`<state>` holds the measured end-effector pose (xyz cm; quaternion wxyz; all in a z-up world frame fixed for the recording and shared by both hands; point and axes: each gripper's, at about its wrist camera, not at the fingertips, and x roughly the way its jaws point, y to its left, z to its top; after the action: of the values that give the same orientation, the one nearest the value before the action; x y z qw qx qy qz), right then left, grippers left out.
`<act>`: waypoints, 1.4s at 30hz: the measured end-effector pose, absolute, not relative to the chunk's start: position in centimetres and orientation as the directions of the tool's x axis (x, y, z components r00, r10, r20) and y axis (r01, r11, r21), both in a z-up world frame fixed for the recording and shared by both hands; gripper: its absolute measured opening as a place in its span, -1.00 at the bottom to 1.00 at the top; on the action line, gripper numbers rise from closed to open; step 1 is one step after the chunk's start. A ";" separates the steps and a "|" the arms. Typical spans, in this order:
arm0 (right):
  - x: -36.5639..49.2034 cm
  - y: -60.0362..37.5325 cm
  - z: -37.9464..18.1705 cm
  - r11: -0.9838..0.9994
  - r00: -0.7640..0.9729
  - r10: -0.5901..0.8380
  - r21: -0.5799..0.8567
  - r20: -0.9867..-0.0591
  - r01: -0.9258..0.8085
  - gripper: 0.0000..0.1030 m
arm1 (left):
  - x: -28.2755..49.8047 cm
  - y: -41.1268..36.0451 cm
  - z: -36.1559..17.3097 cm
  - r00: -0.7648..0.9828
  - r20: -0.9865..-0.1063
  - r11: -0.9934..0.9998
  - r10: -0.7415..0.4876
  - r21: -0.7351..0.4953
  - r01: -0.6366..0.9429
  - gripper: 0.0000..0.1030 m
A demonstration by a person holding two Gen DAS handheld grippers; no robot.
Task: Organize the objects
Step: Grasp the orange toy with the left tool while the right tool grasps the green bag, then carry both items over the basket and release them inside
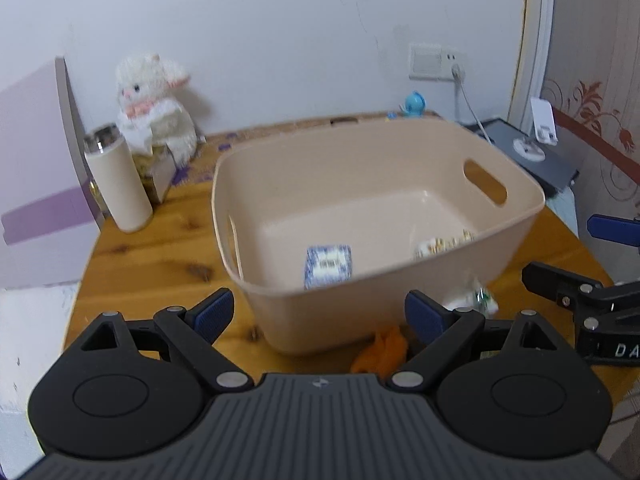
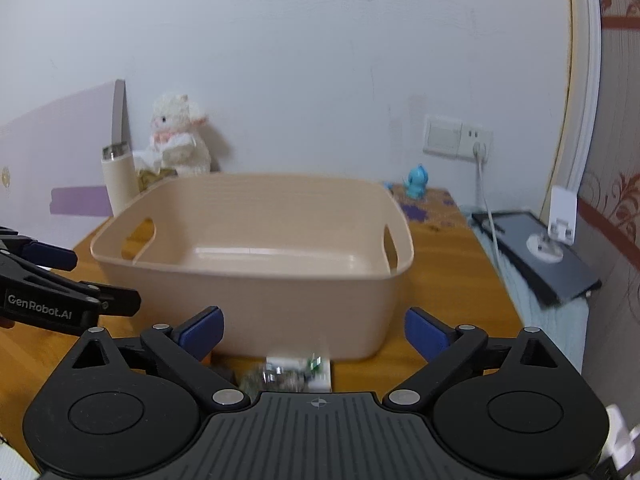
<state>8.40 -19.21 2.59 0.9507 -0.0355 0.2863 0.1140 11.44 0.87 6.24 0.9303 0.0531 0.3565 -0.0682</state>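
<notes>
A beige plastic basket [image 1: 500,240] with handle holes stands on the wooden table; it also shows in the right wrist view [image 2: 256,292]. Inside it lie a blue-white packet [image 1: 328,266] and a small pale packet [image 1: 440,246]. My left gripper [image 1: 318,314] is open and empty in front of the basket. An orange object [image 1: 382,350] lies on the table by its right finger. A white-green wrapped item [image 1: 476,300] lies before the basket, seen too in the right wrist view [image 2: 296,372]. My right gripper [image 2: 314,330] is open and empty, just above that item.
A beige thermos [image 1: 118,184], a white plush lamb [image 1: 154,104] and a tissue box stand at the back left. A blue figurine [image 1: 414,104] sits by the wall. A dark tablet [image 1: 528,152] and cable lie right. The right gripper shows in the left view [image 1: 592,264].
</notes>
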 end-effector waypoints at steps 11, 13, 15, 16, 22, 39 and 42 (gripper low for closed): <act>9.6 -19.7 -2.7 0.970 0.716 0.227 0.088 -0.660 -0.227 0.91 | 13.0 0.9 0.0 0.648 -0.760 0.982 -0.056 0.075 0.172 0.81; 9.8 -19.6 -3.4 0.969 0.703 0.233 0.100 -0.672 -0.226 0.91 | 13.4 0.9 -0.9 0.632 -0.773 0.981 -0.056 0.074 0.177 0.81; 10.2 -19.6 -3.9 0.967 0.690 0.243 0.114 -0.681 -0.228 0.91 | 13.9 1.1 -1.7 0.613 -0.787 0.983 -0.066 0.055 0.177 0.80; 10.4 -19.5 -4.1 0.966 0.685 0.248 0.121 -0.685 -0.228 0.91 | 14.1 1.2 -1.9 0.606 -0.792 0.984 -0.073 0.042 0.174 0.80; 11.5 -19.1 -5.3 0.960 0.657 0.274 0.155 -0.702 -0.233 0.84 | 15.0 1.6 -2.7 0.589 -0.801 0.986 -0.106 -0.009 0.165 0.79; 11.6 -18.3 -4.6 0.936 0.629 0.345 0.207 -0.697 -0.283 -0.20 | 14.2 -0.4 -2.9 0.600 -0.781 0.959 -0.175 0.002 0.282 -0.84; 11.0 -18.7 -4.3 0.940 0.642 0.337 0.202 -0.689 -0.276 -0.21 | 13.6 -0.7 -2.9 0.609 -0.776 0.956 -0.167 0.023 0.292 -0.86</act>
<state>11.00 -18.73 -4.27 0.9052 0.0389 0.3879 0.1692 13.61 -0.73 -2.87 0.8938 0.0738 0.4233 -0.1285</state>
